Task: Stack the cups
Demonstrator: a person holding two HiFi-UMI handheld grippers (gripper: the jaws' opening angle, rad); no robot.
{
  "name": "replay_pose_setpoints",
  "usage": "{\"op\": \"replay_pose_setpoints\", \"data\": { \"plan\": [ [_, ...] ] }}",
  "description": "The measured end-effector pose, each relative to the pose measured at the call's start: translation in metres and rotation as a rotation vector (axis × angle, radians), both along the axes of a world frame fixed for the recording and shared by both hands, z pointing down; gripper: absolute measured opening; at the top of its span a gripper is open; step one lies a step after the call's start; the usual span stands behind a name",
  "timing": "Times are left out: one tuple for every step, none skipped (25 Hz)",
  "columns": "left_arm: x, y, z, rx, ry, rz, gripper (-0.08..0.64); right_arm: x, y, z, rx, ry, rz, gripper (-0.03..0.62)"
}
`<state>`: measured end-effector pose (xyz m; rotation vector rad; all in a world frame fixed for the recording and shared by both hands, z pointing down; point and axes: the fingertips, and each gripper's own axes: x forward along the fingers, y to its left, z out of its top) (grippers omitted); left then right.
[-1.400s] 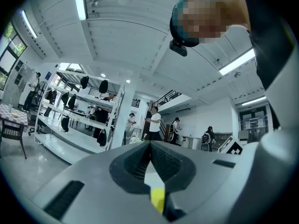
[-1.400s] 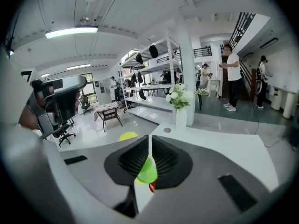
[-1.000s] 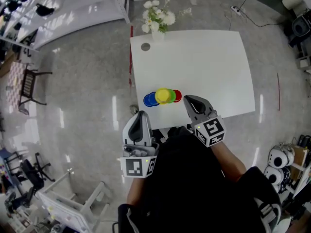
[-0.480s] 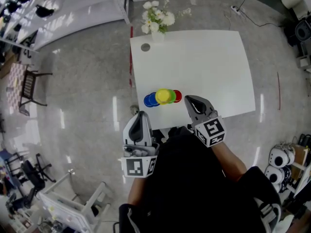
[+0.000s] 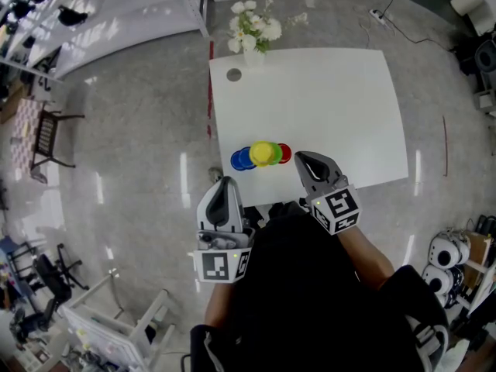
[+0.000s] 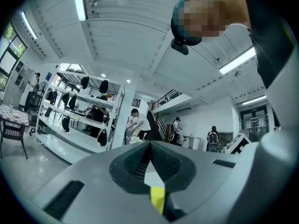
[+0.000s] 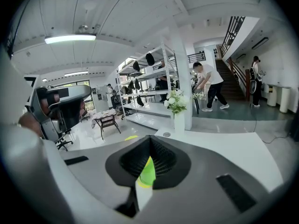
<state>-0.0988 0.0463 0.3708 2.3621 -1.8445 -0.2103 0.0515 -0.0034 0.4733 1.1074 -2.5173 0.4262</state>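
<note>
Four small plastic cups cluster in a short row close to the near edge of a white table, seen from above. The blue cup is at the left and the red cup at the right. Between them, the yellow cup overlaps a green cup, which shows only as a sliver. Neighbouring cups touch or overlap.

Cups clustered by the tabletop's near edge toward your left, flower vase at far-left corner, small disc just beside it.
</note>
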Motion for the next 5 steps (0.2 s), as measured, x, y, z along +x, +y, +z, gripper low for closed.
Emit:
{"op": "replay_pose_setpoints", "data": {
  "plan": [
    [0.0003,-0.0001,-0.0001,0.0,0.0,0.0,0.021,0.0001,0.0003,0.0002,-0.001,0.001,-0.001,0.025],
    [0.0007,-0.0002,0.0002,-0.001,0.0,0.0,0.021,0.0003,0.0005,0.0006,-0.001,0.002,-0.001,0.025],
    [0.0012,-0.0002,0.0007,-0.002,0.0,0.001,0.021,0.0006,0.0007,0.0011,-0.002,0.003,-0.002,0.025],
    [0.0018,-0.0002,0.0012,-0.004,0.0,0.002,0.021,0.0009,0.001,0.0017,-0.002,0.004,-0.003,0.025],
    [0.0022,-0.0002,0.0018,-0.005,0.0,0.003,0.021,0.0011,0.0012,0.0024,-0.002,0.006,-0.004,0.025]
  ]
}}
